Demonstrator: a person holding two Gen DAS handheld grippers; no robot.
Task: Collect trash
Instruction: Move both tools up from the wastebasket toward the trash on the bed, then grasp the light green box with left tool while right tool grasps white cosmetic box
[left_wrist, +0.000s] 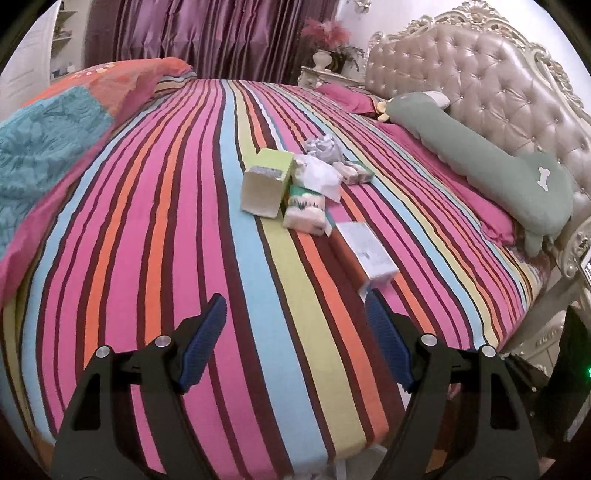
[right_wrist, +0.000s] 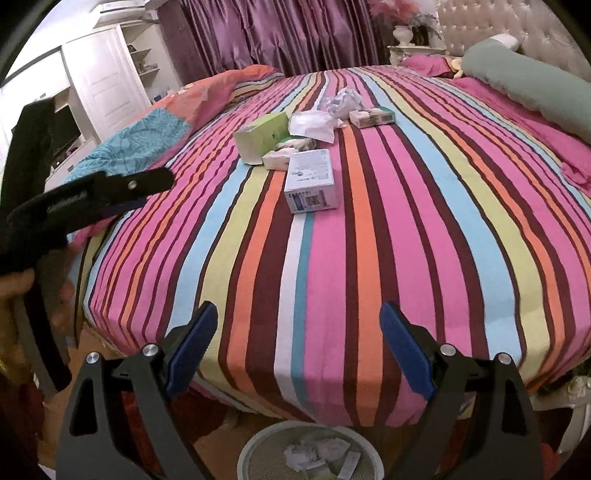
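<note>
Bedroom, striped bed (right_wrist: 369, 258) | bin (right_wrist: 258, 446) below near edge, some paper inside | boxes and wrappers (right_wrist: 310, 147) left mid-bed | left claw (left_wrist: 295, 310), right claw (right_wrist: 297, 317) agape, empty

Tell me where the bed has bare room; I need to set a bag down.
Free: the striped sheet between the white box and the foot edge, also left toward the quilt. Crowded: the middle, where green box, wrappers and crumpled paper cluster.
</note>
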